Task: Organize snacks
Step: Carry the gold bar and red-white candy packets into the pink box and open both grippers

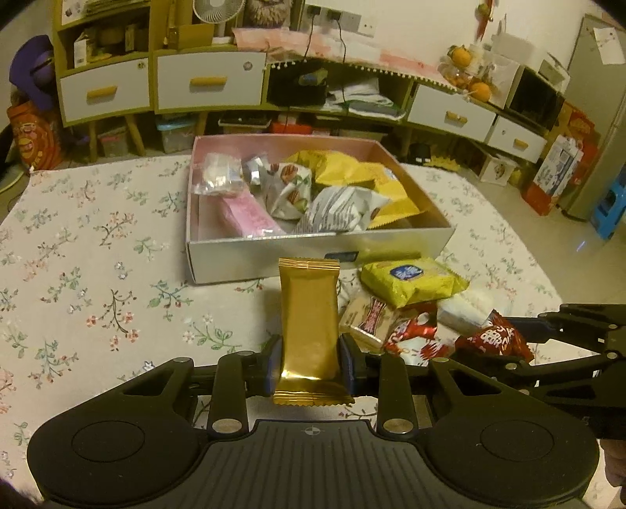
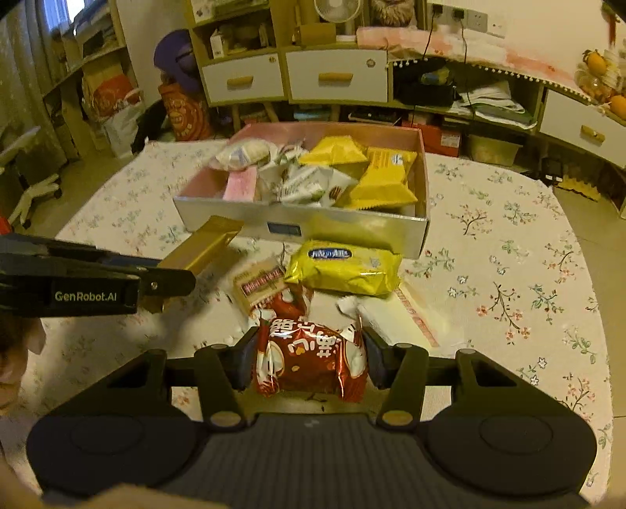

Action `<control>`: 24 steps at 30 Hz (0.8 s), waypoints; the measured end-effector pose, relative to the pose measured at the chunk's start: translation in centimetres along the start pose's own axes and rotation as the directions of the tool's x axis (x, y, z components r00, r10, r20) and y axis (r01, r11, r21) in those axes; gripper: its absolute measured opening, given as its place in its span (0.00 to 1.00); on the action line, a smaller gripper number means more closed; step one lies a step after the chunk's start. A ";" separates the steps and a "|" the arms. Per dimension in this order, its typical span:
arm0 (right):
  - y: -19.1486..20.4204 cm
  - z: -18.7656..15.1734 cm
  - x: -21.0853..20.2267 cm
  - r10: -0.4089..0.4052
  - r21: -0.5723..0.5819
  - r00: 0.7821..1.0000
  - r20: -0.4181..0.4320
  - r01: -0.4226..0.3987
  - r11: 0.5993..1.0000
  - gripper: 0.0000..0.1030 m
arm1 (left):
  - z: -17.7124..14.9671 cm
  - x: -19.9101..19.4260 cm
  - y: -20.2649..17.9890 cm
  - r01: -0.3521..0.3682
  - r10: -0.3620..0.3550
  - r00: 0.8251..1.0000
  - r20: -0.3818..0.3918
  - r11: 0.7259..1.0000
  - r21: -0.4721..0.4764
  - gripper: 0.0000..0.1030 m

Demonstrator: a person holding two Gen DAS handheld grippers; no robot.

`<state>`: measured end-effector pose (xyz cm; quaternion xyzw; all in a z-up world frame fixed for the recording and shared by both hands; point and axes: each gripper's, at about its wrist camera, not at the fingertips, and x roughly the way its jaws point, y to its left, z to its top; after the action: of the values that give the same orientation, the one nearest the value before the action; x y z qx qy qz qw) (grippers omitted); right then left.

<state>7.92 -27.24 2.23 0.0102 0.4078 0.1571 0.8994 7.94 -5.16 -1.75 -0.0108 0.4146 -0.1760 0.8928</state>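
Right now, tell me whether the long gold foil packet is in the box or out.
Out: the long gold foil packet is clamped in the left claw, short of the box.

A home: floral tablecloth, drawer cabinets, fan.

Warm yellowish indoor light. Long low cabinet across top of frame: olive frame, white drawers with wooden handles, open shelves stuffed with papers. White wall above with sockets, two black cables hanging down. Desk fan top centre. Grey fridge at right edge. Floral tablecloth fills the lower half. Window upper left in the right view.
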 end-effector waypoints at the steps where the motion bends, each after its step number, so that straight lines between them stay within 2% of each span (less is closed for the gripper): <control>1: 0.0 0.1 -0.1 0.003 0.005 1.000 0.004 -0.003 1.000 0.48 | 0.1 -0.1 0.0 0.000 0.000 1.000 0.005 1.000 -0.002 0.27; 7: -0.3 1.0 -0.4 -0.019 0.028 1.000 0.018 0.019 0.999 0.48 | 0.5 -0.7 0.2 -0.013 0.014 1.000 0.028 0.999 -0.029 0.27; 11: -1.0 2.3 -0.5 -0.029 0.068 0.999 0.045 0.026 0.997 0.48 | 1.6 -0.7 0.0 -0.027 0.028 0.998 0.051 1.000 -0.015 0.27; 19: -2.5 6.1 1.3 -0.051 0.102 0.995 0.086 0.042 0.994 0.48 | 4.5 1.2 0.2 -0.088 0.086 0.993 0.084 0.996 0.012 0.27; 24: -2.9 7.6 2.7 -0.061 0.109 0.993 0.102 0.050 0.993 0.48 | 6.1 2.6 0.5 -0.097 0.095 0.990 0.100 0.995 0.012 0.27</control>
<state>15.99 -28.40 4.89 0.0548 0.3679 0.1094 0.9218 14.16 -6.32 0.30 0.0078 0.3684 -0.1354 0.9197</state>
